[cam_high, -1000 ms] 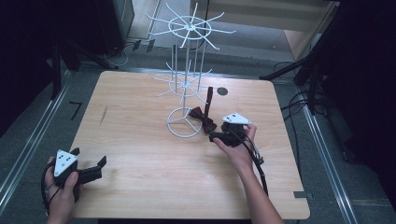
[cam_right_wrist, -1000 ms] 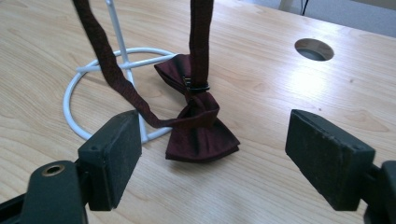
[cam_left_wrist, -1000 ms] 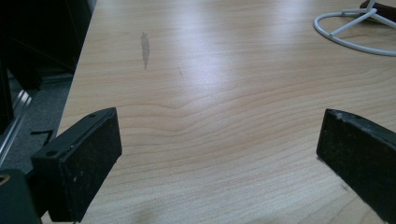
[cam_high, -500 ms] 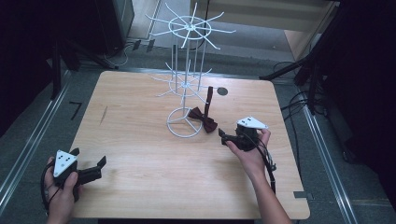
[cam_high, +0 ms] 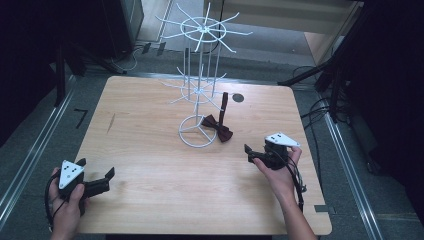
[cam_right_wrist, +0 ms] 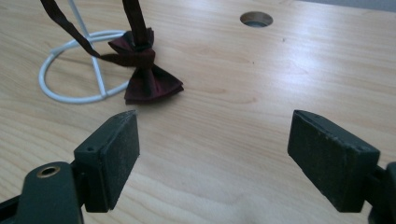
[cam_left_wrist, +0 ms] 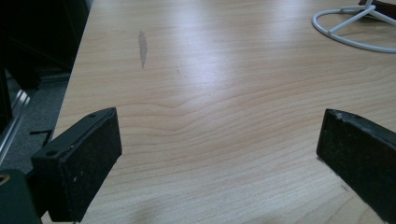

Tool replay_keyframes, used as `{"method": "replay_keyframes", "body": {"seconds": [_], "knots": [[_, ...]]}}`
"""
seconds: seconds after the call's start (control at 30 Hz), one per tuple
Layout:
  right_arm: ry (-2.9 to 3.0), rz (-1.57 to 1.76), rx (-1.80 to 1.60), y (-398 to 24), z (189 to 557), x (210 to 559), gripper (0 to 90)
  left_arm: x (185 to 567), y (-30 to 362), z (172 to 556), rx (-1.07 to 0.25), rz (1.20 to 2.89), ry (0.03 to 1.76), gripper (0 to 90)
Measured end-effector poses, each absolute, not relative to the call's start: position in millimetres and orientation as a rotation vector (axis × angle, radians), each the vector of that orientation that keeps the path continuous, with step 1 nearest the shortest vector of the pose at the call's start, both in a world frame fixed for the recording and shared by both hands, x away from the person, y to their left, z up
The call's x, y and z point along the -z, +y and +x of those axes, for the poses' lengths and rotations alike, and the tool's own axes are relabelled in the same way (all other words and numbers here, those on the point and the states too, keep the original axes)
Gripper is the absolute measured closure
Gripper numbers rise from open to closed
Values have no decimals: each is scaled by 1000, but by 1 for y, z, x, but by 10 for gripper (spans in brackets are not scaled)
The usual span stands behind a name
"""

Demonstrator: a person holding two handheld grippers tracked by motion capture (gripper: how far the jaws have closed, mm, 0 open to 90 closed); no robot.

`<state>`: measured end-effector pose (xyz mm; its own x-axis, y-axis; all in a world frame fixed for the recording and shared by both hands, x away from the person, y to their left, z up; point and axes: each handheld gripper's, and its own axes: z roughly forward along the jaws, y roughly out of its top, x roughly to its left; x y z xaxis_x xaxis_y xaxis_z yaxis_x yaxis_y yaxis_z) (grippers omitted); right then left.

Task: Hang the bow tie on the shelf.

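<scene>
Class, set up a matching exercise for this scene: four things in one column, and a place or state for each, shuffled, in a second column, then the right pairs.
Things:
1. bow tie
2. wire rack
3. left gripper
4. right gripper

Places or states:
A. white, standing upright on a ring base
B. open, near the table's front left corner
C. dark red, hanging by its strap, bow on the table
D. open, jaws pointing towards the bow tie

Pairs: 1-C, 2-A, 3-B, 4-D
</scene>
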<state>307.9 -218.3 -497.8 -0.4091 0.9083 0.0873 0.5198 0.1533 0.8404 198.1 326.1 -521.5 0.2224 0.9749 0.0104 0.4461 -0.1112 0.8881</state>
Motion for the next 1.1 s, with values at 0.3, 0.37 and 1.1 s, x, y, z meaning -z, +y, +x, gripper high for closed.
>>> {"method": "replay_keyframes", "body": {"seconds": [0.3, 0.37, 1.1], "knots": [[1977, 1380, -1153, -238, 294, 504, 164, 522, 325, 199, -829, 1691, 1345, 6], [1973, 1382, -1155, -239, 293, 505, 164, 522, 324, 199, -839, 1695, 1345, 5], [1927, 1444, -1153, -272, 252, 519, 151, 522, 323, 191, -860, 1666, 1306, 47]]}}
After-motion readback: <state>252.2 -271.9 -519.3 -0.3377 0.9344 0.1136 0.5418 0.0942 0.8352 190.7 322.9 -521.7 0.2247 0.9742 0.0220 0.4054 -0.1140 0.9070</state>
